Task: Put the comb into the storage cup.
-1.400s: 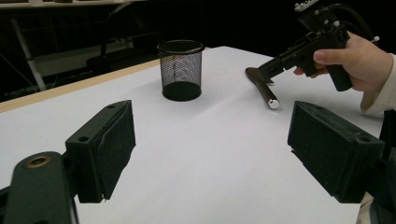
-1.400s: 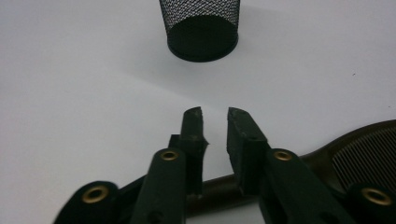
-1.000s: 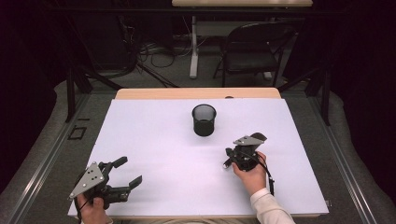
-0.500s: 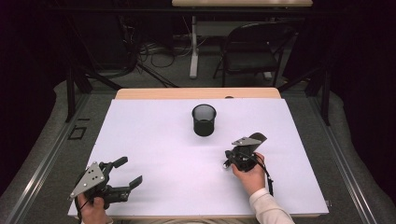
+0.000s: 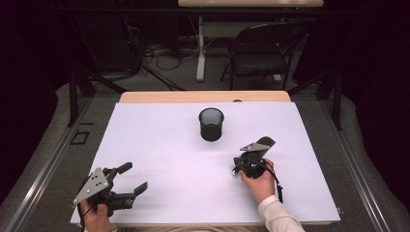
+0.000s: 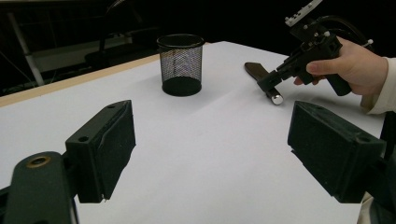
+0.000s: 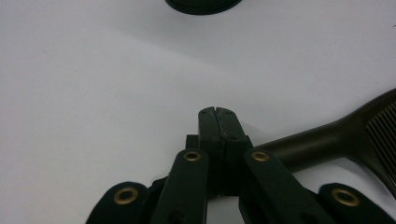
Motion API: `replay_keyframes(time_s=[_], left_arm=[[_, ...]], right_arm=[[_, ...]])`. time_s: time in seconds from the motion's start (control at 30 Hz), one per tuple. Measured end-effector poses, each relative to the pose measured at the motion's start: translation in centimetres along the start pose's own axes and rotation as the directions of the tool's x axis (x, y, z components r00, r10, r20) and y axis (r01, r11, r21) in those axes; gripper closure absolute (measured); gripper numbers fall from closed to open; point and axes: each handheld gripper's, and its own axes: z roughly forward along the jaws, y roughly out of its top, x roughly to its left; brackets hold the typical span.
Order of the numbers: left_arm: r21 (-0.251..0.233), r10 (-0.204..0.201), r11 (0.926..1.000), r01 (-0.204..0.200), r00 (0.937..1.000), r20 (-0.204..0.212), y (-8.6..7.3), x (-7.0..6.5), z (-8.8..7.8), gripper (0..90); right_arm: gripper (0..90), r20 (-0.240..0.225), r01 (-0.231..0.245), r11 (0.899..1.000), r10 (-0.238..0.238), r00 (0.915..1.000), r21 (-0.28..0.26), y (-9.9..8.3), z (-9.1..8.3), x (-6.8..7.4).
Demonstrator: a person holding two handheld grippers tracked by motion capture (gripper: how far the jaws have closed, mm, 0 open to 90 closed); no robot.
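High view overhead, facing forward; claw views low, near table; all share mesh cup [image 5: 211,124].

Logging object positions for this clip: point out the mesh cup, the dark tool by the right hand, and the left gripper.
mesh cup [image 5: 211,126], high view, on its wall
dark tool [image 7: 322,140], right gripper view, on its neck
left gripper [image 5: 135,178], high view, between its fingertips

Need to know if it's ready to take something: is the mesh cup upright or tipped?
Upright. The black mesh cup stands on its base on the white table, open rim up, in both the high and left gripper views.
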Motion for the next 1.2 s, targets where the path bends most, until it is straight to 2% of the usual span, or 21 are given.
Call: replay_keyframes(time_s=[0.63,1.2], left_arm=[[0.002,-0.002,1.0,0.002,1.0,-0.003,0.0,0.0,0.0,15.4],[0.003,-0.001,1.0,0.001,1.0,0.0,-0.1,0.0,0.0,15.4]], right_arm=[[90.0,0.013,-0.038,0.999,0.038,0.9992,0.023,-0.7,-0.9,-1.1],[90.0,0.022,-0.05,0.998,0.05,0.9985,0.034,-1.0,-1.5,-1.9]])
